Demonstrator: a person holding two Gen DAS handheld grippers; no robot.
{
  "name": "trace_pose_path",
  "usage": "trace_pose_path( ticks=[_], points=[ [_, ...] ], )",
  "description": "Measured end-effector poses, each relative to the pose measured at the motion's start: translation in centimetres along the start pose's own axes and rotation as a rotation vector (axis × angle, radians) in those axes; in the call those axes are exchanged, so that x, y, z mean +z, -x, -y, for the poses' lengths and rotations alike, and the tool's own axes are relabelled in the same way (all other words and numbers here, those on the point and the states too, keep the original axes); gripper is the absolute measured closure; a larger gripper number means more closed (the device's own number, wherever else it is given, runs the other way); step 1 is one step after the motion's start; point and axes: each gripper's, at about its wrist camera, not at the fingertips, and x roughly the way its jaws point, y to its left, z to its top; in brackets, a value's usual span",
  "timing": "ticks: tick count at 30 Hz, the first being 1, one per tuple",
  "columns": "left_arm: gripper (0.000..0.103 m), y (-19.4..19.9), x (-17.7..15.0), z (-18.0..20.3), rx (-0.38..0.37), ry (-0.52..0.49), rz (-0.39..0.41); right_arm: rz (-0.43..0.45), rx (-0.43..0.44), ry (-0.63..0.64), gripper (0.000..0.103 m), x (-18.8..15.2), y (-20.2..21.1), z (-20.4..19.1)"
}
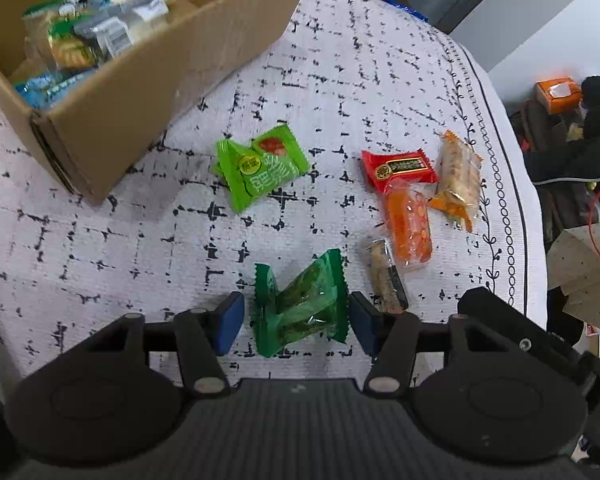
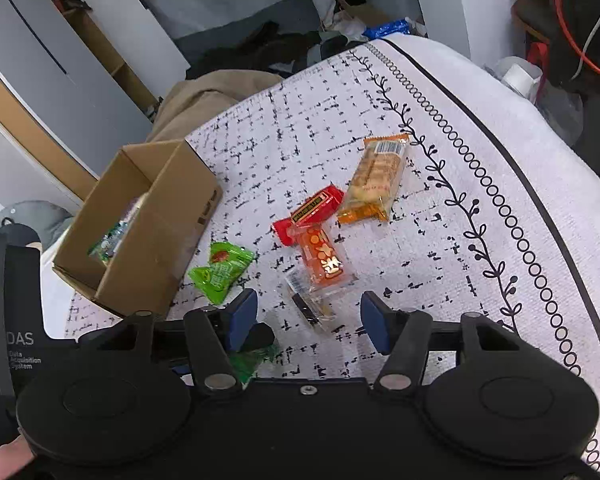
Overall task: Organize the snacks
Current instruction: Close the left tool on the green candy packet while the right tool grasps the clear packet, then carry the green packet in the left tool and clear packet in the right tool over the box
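Dark green packet: lay on the tablecloth between the blue pads of the left gripper.
Left gripper: spread wide, pads beside the packet, contact unclear.
Cardboard box: open, stood far left, held several wrapped snacks.
Loose snacks: light green packet, red packet, orange packet near the cloth's edge.
Right gripper: spread apart, empty, above a small clear-wrapped bar.
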Motion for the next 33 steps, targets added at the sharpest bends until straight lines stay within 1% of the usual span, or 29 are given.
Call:
trace_pose_path(
  ticks=[4,8,12,19,20,22,24,25,28,33],
  points=[
    [0.065,-0.2,0.2,0.2,0.012,-0.003,0.011,-0.016,0.001,0.002,0.046,-0.1,-0.8,0.1],
    [0.066,0.1,0.6,-0.2,0.041,-0.009,0.033,-0.038,-0.003,0.012,0.046,-0.1,-2.0,-0.2],
    [0.067,0.3,1.1,-0.7,0.055,-0.022,0.040,-0.047,-0.009,0.032,0.046,-0.1,-3.2,-0.6],
    [0.067,1.1,1.9,-1.4,0.070,-0.039,0.061,-0.078,-0.045,0.079,0.047,-0.4,-5.3,-1.4],
    [0.067,1.3,2.0,-1.5,0.070,-0.038,0.062,-0.083,-0.050,0.088,0.050,-0.5,-5.5,-1.5],
    [0.067,1.6,2.1,-1.6,0.070,-0.039,0.066,-0.099,-0.054,0.098,0.068,-0.6,-5.9,-1.6],
    [0.067,2.0,2.2,-1.7,0.070,-0.042,0.072,-0.097,-0.054,0.106,0.078,-0.7,-5.8,-1.8],
    [0.067,2.3,2.2,-1.7,0.069,-0.045,0.075,-0.090,-0.048,0.115,0.081,-0.7,-5.6,-2.0],
    [0.067,3.2,2.4,-1.7,0.068,-0.060,0.095,-0.061,-0.046,0.118,0.082,-0.4,-4.6,-2.5],
    [0.067,4.7,2.4,-1.6,0.058,-0.076,0.123,-0.009,-0.021,0.120,0.083,0.1,-2.9,-3.1]
  ],
)
